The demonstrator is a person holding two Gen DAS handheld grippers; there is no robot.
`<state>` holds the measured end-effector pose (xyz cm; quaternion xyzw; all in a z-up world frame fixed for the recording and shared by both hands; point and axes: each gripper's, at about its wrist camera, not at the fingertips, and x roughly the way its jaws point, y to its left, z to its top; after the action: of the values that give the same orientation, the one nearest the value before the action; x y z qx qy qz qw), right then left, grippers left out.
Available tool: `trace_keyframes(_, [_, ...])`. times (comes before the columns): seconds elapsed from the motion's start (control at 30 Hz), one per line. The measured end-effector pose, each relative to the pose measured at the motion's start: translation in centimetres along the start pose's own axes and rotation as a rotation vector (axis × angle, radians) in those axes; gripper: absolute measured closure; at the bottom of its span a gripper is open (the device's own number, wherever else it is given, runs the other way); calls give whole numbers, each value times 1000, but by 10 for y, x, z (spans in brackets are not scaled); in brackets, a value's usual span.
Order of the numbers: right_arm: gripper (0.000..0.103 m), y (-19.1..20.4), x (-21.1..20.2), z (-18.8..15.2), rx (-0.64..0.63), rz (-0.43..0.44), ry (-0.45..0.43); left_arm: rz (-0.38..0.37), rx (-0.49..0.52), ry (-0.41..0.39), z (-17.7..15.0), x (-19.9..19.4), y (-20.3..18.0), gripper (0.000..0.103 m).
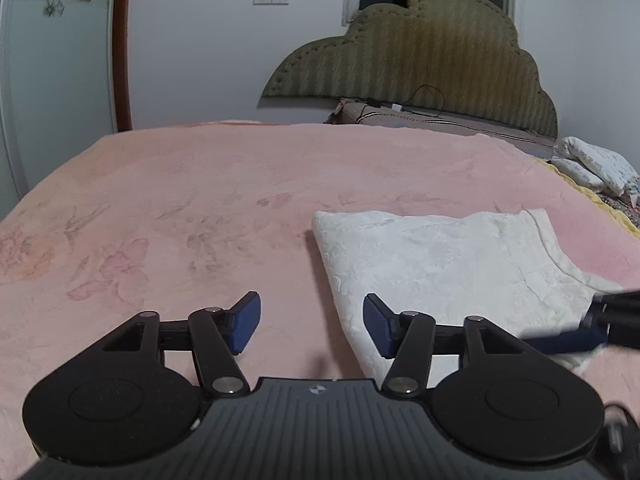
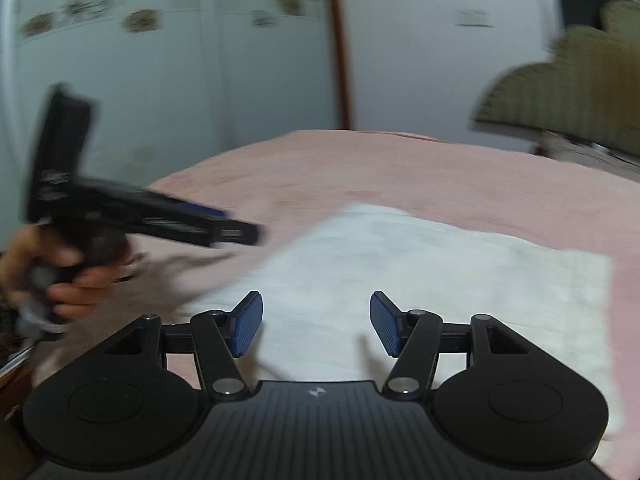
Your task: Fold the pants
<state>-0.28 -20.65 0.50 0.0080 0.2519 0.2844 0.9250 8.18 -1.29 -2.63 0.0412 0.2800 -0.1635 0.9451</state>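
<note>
Pink floral blanket (image 1: 180, 208) covers a bed that fills both wrist views; beyond it stand a pale wall and a scalloped olive headboard (image 1: 432, 56), with a crumpled white bundle (image 1: 592, 164) at the far right edge; the right wrist view is blurred.

White pants (image 1: 440, 264), embossed in texture, lie folded into a flat, rough rectangle on the blanket, right of centre in the left wrist view.

Left gripper (image 1: 312, 322) hovers over bare blanket at the pants' near left edge, jaws spread, nothing between the blue pads (image 1: 246, 320); right gripper (image 2: 316, 324) hovers above the cloth's near side, jaws likewise spread and empty; a hand (image 2: 60, 276) holds the left tool at the left of the right wrist view.

Judging by the tidy shape, the fold looks well along; any remaining step is probably one more fold or a smoothing pass; to do it well, each gripper should pinch all layers at a near corner, lift together and level, carry the edge across to meet the far edge, then release only once the edges line up, lest the layers slip apart.
</note>
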Motion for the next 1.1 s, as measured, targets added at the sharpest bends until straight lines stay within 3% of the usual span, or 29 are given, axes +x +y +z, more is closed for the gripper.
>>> trace_keyframes(0.1, [44, 31, 4, -6, -52, 189, 48, 32, 18, -15, -4, -4, 0, 33])
trace_keyframes(0.17, [44, 47, 13, -14, -93, 158, 91, 41, 8, -6, -6, -2, 2, 33])
trace_keyframes(0.27, [44, 54, 31, -23, -102, 23, 139, 23, -29, 7, -6, -1, 6, 33])
trace_keyframes(0.4, [44, 55, 40, -24, -66, -95, 99, 15, -36, -9, -5, -5, 9, 33])
trace_keyframes(0.5, [37, 61, 52, -21, -50, -65, 90, 3, -33, -14, -2, -6, 5, 35])
trace_keyframes(0.53, [34, 66, 56, -22, -77, 2, 117, 3, -22, -18, -1, -6, 2, 35])
trace_keyframes(0.57, [21, 73, 60, -24, -117, 15, 146, 5, -9, -21, 1, -6, -1, 35])
trace_keyframes(0.67, [22, 87, 53, -23, -261, 8, 184, 21, 42, -55, 7, -9, -12, 35])
trace_keyframes(0.73, [22, 71, 24, -12, -198, 95, 150, 4, 67, -85, 10, -11, -20, 35])
trace_keyframes(0.77, [22, 59, 6, -5, -163, 97, 105, -18, 78, -100, 12, -12, -25, 35])
trace_keyframes(0.87, [22, 8, -49, 11, -33, -45, -42, -91, 110, -113, 12, -10, -41, 34])
trace_keyframes(0.93, [22, -35, -71, 10, 97, -219, -109, -134, 153, -89, 5, -3, -54, 34])
trace_keyframes(1.0, [21, -70, -76, -1, 192, -352, -77, -170, 225, -4, -10, 14, -69, 35])
trace_keyframes(1.07, [21, -95, -68, -21, 250, -349, 30, -181, 272, 62, -30, 29, -75, 37])
trace_keyframes(1.1, [21, -99, -62, -34, 242, -345, 84, -181, 276, 29, -36, 26, -75, 37])
